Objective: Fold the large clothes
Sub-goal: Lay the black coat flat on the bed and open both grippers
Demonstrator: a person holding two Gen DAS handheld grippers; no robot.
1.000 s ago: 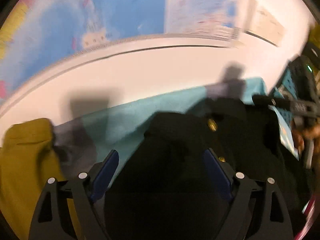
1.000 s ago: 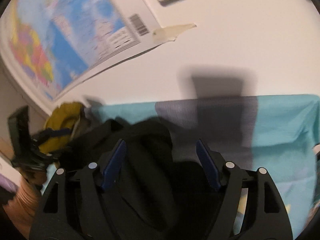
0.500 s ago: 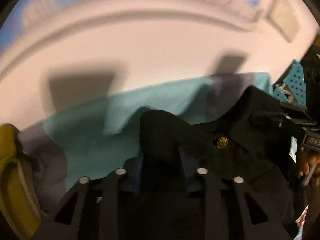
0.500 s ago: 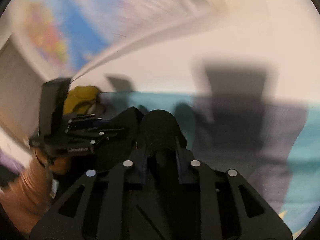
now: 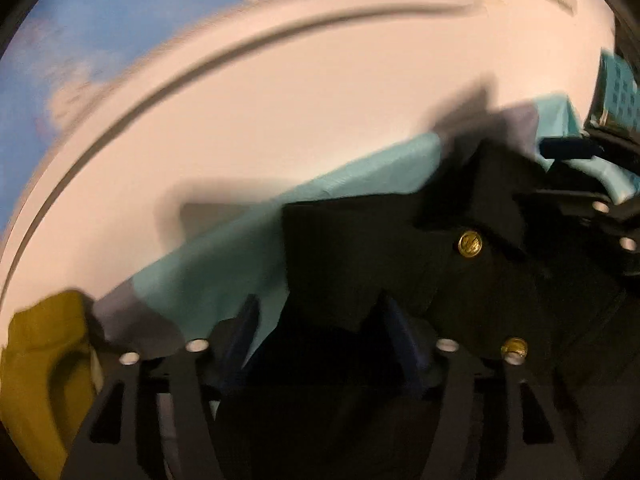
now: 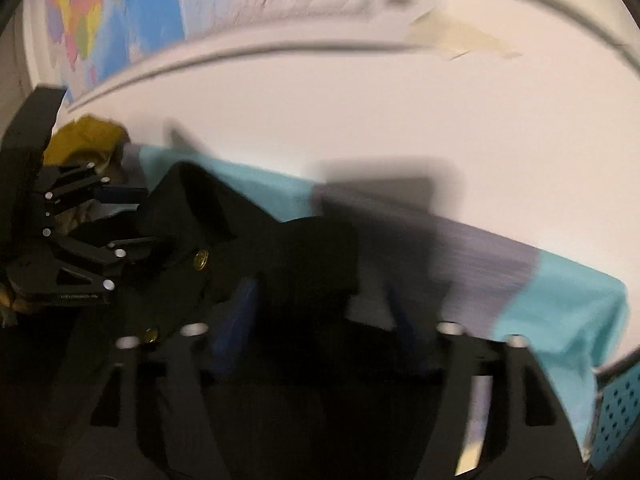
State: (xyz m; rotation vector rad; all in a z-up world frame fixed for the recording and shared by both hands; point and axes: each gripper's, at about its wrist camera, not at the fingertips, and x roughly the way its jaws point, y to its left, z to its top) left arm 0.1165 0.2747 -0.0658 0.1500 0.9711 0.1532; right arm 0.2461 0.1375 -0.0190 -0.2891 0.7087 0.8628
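White wall, map poster (image 6: 132,20) behind; teal sheet (image 5: 224,276) over worktop. Black jacket (image 5: 400,264) lies bunched on sheet, brass button (image 5: 469,243) up. I read left tongs (image 5: 320,344) and right tongs (image 6: 324,320) spread — both just reopened, collar cloth between but unpinched. Risk: released fold springs back; blue pads snag fabric on withdrawal — frames blurred.

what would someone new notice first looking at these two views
The black jacket with gold buttons fills the middle, heaped on a teal sheet, with the open left gripper and right gripper over it, their jaws having just been opening and no pad pressing the cloth. Next comes the colourful world map on the white wall behind. A mustard-yellow garment lies at the sheet's left end.
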